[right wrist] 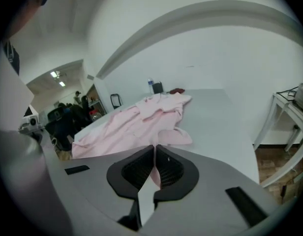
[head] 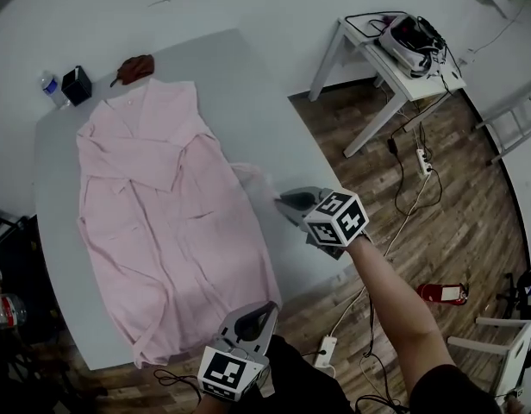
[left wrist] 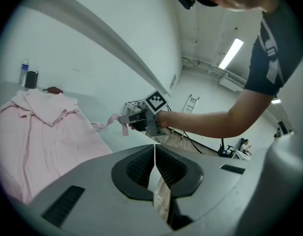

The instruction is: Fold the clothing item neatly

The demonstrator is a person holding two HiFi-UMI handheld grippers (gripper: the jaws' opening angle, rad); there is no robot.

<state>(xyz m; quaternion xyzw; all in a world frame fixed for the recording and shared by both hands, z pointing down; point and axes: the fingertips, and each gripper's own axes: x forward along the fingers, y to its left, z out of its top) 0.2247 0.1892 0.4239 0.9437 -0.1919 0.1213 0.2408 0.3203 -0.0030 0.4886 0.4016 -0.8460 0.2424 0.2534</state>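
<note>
**Item.** The pink garment [head: 162,205] lies flat and open on the surface [head: 248,102]. Its collar is at 12 o'clock and its hem at 6 o'clock in the head view, so the long axis runs almost straight away from the person. No fold is made yet.

**Grippers.** The right gripper [head: 287,201] is pressed together on pink cloth, apparently the end of the right sleeve [head: 248,178], which is lifted off the surface. The left gripper [head: 259,313] is also closed, pinching pale fabric at the hem [head: 264,293] corner nearest the person.

**Governing relation.** Both grips sit on the same long edge, the 3 o'clock side of the garment. The body of the cloth lies toward 9 to 10 o'clock from each gripper. The left gripper holds the near end of that edge and the right gripper a point farther up. In my judgement, the edge should be carried across toward 9 o'clock, parallel to the long axis.

**Risk.** Unequal travel would skew the crease.

**Other.** A bottle [head: 48,84], a black container [head: 76,84] and a brown item [head: 134,67] stand beyond the collar.
</note>
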